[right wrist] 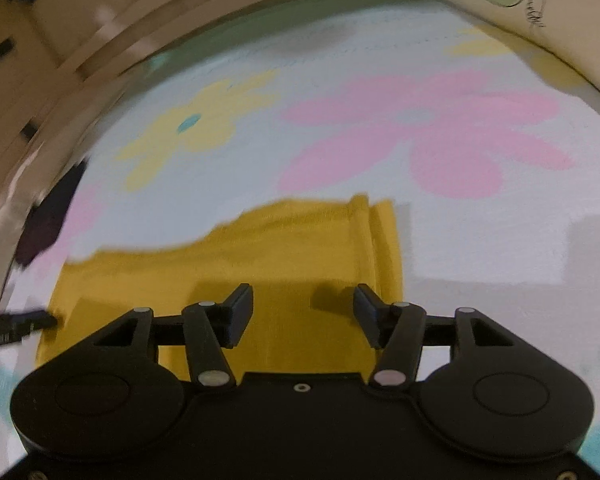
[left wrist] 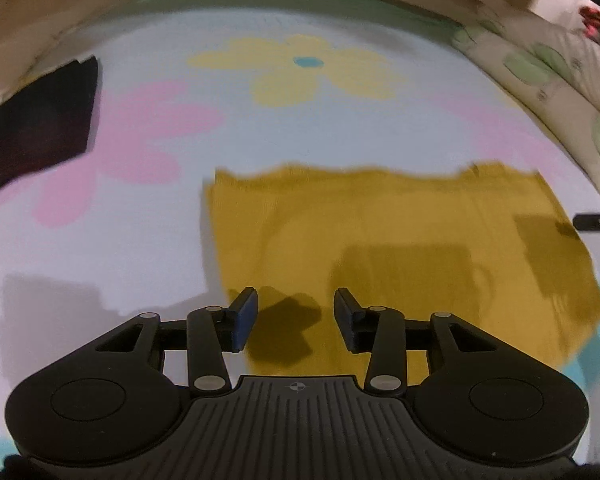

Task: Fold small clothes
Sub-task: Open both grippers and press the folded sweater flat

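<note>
Pillow's red print (left wrist: 598, 26), left view only.

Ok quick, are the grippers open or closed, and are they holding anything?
Left gripper: open, empty, above the mustard-yellow cloth.
Right gripper: open, empty, above the same cloth.

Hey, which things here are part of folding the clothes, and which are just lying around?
Part of the job:
yellow cloth
left gripper, jaws open
right gripper, jaws open

Lying about:
dark cloth
pillow
flowered sheet underneath
</note>
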Demonstrator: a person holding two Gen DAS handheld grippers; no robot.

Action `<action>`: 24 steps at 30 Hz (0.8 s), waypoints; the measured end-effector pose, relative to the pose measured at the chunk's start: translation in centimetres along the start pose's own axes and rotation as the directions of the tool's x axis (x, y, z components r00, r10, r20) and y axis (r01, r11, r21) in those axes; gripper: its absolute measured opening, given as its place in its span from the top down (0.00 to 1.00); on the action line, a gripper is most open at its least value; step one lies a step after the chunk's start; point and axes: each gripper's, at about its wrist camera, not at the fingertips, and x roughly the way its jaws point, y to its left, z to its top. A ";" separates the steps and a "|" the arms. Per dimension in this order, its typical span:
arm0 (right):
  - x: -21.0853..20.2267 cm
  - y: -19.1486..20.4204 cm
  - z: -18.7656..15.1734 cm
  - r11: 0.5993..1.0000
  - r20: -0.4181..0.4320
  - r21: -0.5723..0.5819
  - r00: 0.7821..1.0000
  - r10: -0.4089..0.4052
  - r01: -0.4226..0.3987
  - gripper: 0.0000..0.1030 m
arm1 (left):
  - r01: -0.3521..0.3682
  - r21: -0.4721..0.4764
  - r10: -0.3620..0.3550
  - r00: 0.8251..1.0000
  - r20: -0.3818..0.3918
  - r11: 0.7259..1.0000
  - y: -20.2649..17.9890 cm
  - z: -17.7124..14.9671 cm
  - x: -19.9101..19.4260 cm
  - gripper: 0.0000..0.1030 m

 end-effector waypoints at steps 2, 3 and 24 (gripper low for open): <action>-1.3 -0.1 -0.9 0.999 -0.044 -0.033 0.999 0.029 -0.031 0.39 | 0.043 0.024 -0.042 0.999 -0.032 0.999 0.0 -1.4 -1.0 0.60; -1.8 -0.1 -1.6 0.998 -0.071 -0.046 0.997 0.036 -0.039 0.39 | 0.061 0.029 -0.060 0.997 -0.050 0.998 0.0 -2.2 -1.4 0.60; -4.5 0.7 -8.3 0.999 -0.285 -0.027 0.958 0.024 -0.033 0.48 | 0.104 -0.135 -0.122 0.983 -0.134 0.985 -0.7 -6.4 -0.9 0.53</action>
